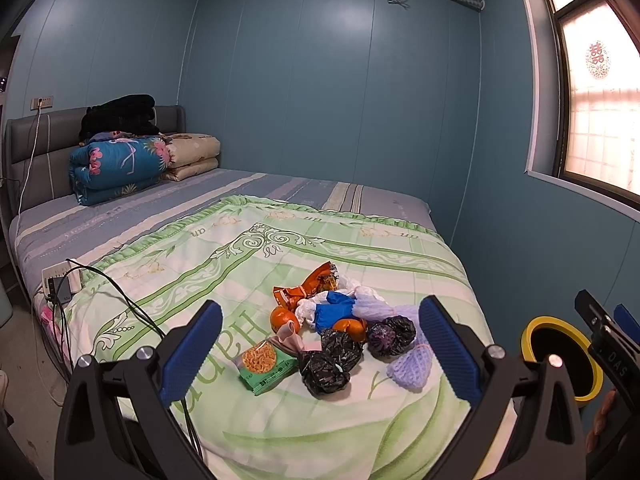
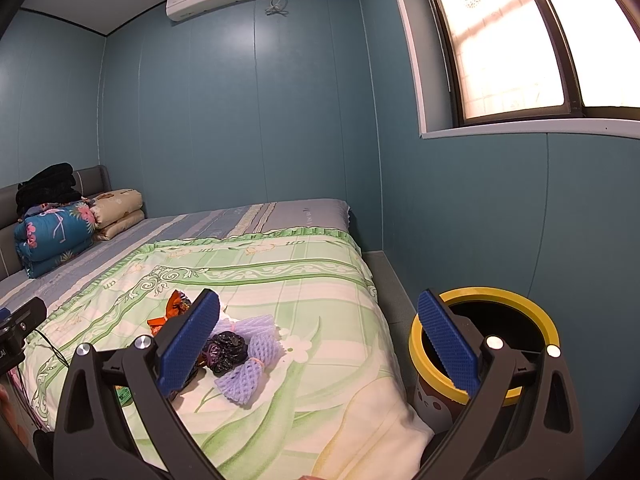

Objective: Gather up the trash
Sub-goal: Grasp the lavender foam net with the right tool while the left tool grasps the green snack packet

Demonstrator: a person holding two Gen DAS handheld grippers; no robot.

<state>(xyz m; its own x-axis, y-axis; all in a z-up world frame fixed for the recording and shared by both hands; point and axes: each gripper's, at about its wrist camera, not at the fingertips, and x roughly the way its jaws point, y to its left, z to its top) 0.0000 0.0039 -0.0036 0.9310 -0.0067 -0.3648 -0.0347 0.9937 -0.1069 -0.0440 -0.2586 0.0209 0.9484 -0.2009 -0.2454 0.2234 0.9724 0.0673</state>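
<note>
The left tool hovers with its blue pads spread apart, holding nothing, above the trash pile (wrappers, black bags, foam nets) on the green quilt. The right tool is likewise spread and empty, between the pile and the yellow-rimmed bin beside the bed.

Crinkly glossy black plastic bags, foam netting, cloth quilt

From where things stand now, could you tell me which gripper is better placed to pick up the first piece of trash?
Probably the left gripper: it is open with the trash pile centred between its fingers. The right gripper is also open but sits nearer the yellow-rimmed bin, pile off to its left.
</note>
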